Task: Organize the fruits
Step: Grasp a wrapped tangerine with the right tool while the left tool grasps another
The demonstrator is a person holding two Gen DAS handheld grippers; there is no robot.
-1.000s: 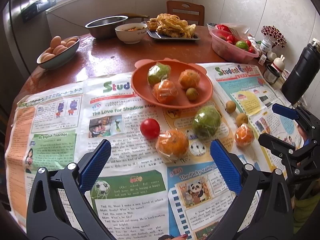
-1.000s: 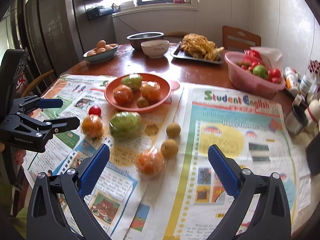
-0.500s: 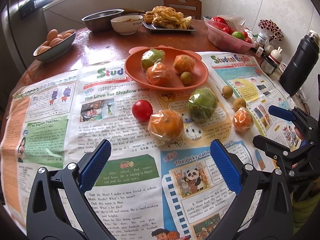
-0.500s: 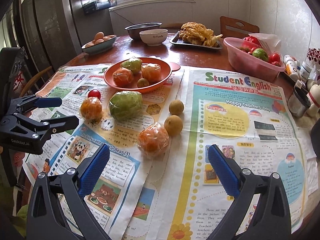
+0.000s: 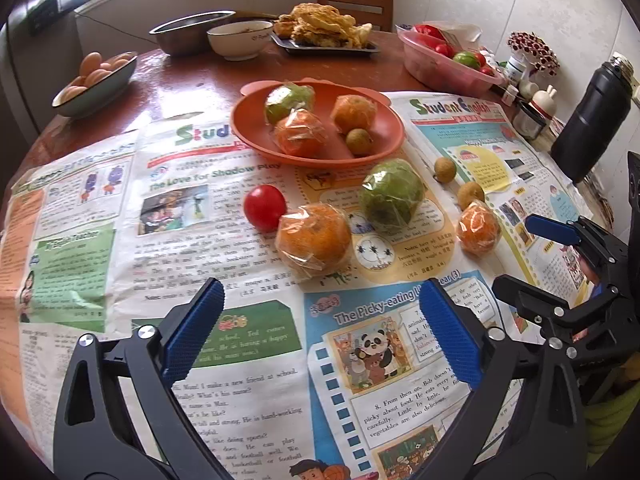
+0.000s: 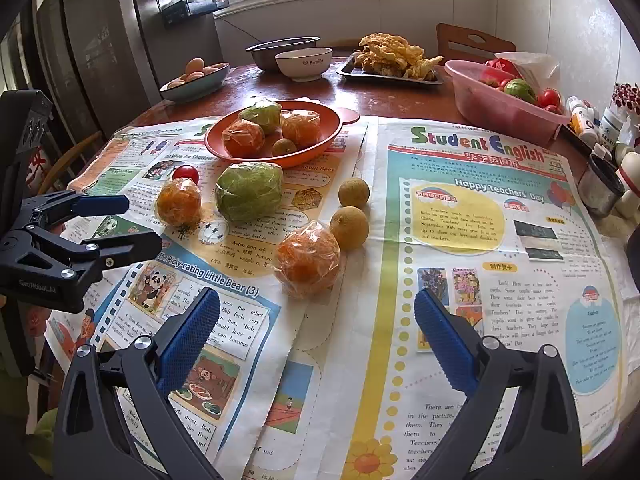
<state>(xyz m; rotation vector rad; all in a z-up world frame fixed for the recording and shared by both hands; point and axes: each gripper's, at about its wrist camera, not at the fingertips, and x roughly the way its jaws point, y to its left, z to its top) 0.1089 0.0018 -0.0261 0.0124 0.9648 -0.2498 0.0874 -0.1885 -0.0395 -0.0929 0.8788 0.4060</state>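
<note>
The left black plastic gripper with blue ribbed pads (image 5: pixel 320 332) is tilting steeply downward, its two fingers (image 5: pixel 192 332) spread wide with nothing between them, and its jaws are closing slightly. The right black plastic gripper with matching blue pads (image 6: pixel 316 334) is angling down in much the same way, its fingers (image 6: pixel 444 336) standing wide apart and gripping nothing. Seen from each other's cameras, the two grippers are hanging side by side, near one another but not touching, both pointing the same way over the table.
</note>
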